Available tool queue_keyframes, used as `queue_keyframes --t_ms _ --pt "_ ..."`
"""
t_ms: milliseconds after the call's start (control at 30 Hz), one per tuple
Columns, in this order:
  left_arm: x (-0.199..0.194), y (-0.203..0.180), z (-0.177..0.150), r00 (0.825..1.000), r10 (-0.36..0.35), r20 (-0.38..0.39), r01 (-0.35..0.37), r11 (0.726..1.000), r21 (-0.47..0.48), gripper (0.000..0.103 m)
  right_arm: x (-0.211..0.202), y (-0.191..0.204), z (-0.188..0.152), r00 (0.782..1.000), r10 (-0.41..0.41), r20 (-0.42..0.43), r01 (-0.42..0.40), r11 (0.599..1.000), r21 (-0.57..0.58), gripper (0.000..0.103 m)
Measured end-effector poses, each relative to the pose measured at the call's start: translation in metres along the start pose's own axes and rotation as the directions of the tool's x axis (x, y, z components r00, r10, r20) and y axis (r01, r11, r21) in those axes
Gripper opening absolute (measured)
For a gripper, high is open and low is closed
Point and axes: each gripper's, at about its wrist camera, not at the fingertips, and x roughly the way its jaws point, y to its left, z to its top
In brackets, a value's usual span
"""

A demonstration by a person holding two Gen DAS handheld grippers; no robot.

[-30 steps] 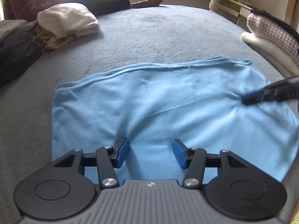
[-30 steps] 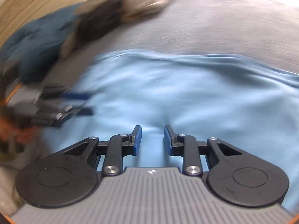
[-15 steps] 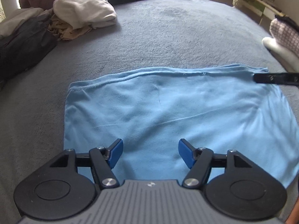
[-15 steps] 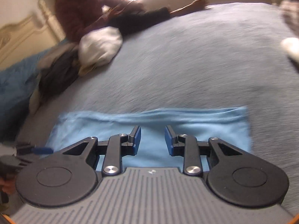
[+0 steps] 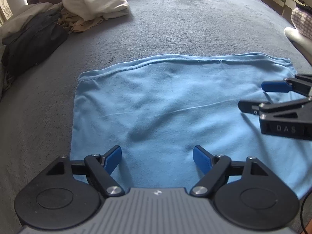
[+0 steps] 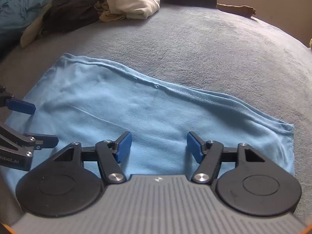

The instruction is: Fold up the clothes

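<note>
While both jaws open | left claw (image 5: 157,157), right claw (image 6: 159,146) above shirt (image 5: 175,105)

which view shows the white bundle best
The right wrist view: the white bundle sits large and well lit at the top, on the tan cloth. The left wrist view also shows it whole, but smaller, darker and nearer the frame's corner.

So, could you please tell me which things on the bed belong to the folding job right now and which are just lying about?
In the job:
- light blue garment, spread flat on the grey bed cover
- left gripper, jaws opening, nothing between them
- right gripper, jaws opening, nothing between them

Lying about:
- white folded bundle
- tan cloth
- dark clothes
</note>
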Motion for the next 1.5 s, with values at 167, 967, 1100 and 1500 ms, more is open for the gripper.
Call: queue_keyframes --t_ms 167,967,1100,1500 --pt "0.002 0.004 -0.001 1.000 0.010 -0.010 -0.010 1.000 -0.019 0.085 0.002 0.014 -0.009 1.000 0.002 -0.019 -0.002 1.000 -0.013 0.073" --pt "0.007 0.008 -0.003 0.999 0.029 -0.041 -0.031 0.998 -0.056 0.086 -0.015 0.031 -0.007 0.999 0.042 -0.004 -0.042 0.987 -0.156 0.078" --pt "0.007 0.008 -0.004 0.999 0.032 -0.039 -0.034 0.998 -0.050 0.087 -0.013 0.035 -0.010 0.999 0.048 -0.018 -0.051 0.983 -0.174 0.078" --pt "0.009 0.004 -0.006 0.998 0.055 -0.032 -0.056 0.998 -0.030 0.089 -0.007 0.039 -0.016 0.997 0.055 -0.047 -0.063 0.979 -0.192 0.078"
